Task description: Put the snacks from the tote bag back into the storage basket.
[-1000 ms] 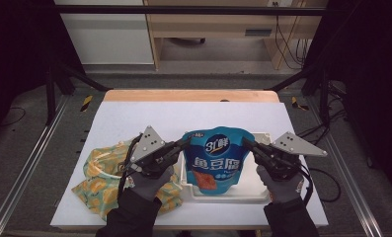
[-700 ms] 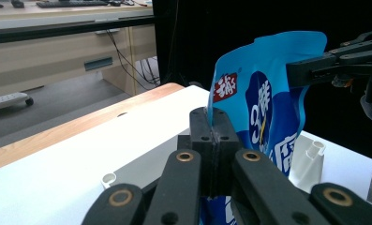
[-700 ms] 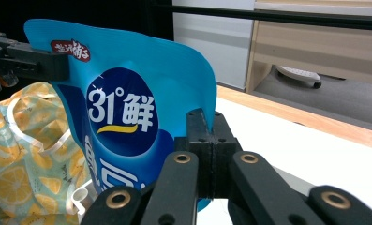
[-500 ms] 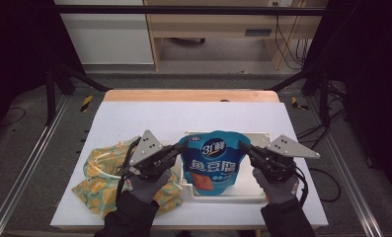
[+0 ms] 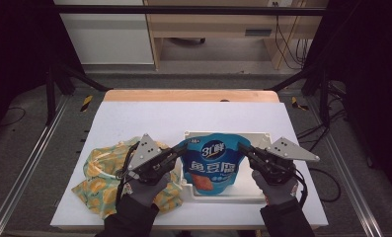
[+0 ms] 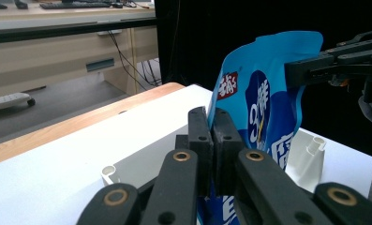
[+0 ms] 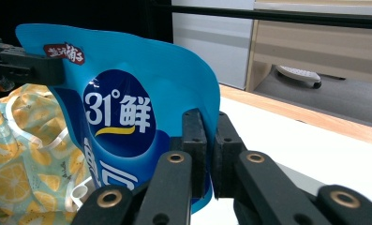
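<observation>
A blue snack pouch [image 5: 211, 163] with white lettering hangs upright over a white tray [image 5: 223, 193]. My left gripper [image 5: 181, 146] is shut on the pouch's upper left edge. My right gripper [image 5: 242, 147] is shut on its upper right edge. In the left gripper view the closed jaws [image 6: 211, 126] pinch the pouch [image 6: 263, 98], with the right gripper [image 6: 310, 70] clamped at the far corner. In the right gripper view the jaws [image 7: 207, 136] grip the pouch [image 7: 122, 117], and the left gripper [image 7: 33, 65] holds the opposite corner.
A yellow lemon-print bag [image 5: 102, 177] lies on the white tabletop [image 5: 144, 118] left of the tray, under my left hand; it also appears as the bag [image 7: 24, 154]. A wooden strip [image 5: 191, 95] runs along the table's far edge.
Both grippers kept hold of the pouch. The right gripper drew slightly left and toward the person, and the pouch sank a little lower over the tray.
</observation>
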`<state>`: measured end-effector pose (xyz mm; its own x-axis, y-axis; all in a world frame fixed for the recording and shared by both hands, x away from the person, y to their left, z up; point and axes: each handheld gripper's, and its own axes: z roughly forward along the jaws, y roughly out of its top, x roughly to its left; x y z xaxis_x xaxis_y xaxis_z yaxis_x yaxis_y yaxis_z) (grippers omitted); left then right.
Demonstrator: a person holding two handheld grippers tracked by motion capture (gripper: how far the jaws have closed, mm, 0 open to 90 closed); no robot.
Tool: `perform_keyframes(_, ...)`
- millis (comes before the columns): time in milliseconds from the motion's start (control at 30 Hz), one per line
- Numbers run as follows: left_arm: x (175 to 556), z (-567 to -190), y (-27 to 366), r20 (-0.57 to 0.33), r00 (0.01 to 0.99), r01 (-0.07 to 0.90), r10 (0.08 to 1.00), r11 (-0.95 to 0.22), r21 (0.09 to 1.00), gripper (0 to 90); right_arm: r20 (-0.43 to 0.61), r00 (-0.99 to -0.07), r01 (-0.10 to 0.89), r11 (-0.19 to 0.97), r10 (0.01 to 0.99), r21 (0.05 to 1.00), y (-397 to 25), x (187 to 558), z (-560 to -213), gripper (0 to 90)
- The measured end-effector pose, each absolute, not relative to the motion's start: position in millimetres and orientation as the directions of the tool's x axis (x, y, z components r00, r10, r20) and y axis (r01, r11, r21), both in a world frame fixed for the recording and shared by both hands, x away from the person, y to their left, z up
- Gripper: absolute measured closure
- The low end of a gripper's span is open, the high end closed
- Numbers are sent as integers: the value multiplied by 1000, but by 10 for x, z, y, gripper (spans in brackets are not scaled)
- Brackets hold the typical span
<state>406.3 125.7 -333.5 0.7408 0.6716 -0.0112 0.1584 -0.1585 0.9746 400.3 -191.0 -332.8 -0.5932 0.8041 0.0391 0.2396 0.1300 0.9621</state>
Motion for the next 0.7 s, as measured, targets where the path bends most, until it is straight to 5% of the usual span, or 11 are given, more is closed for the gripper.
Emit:
perform_keyframes(333, 4050, -3324, 1284, -7, 745, 160, 666, -169, 973, 756, 29, -583, 231, 131, 812, 964, -1921, 3972, -3340, 792)
perform_keyframes(700, 3944, -3320, 1537, 47, 719, 149, 694, -219, 964, 525, 7, -550, 196, 121, 835, 973, -1961, 3932, -3339, 485)
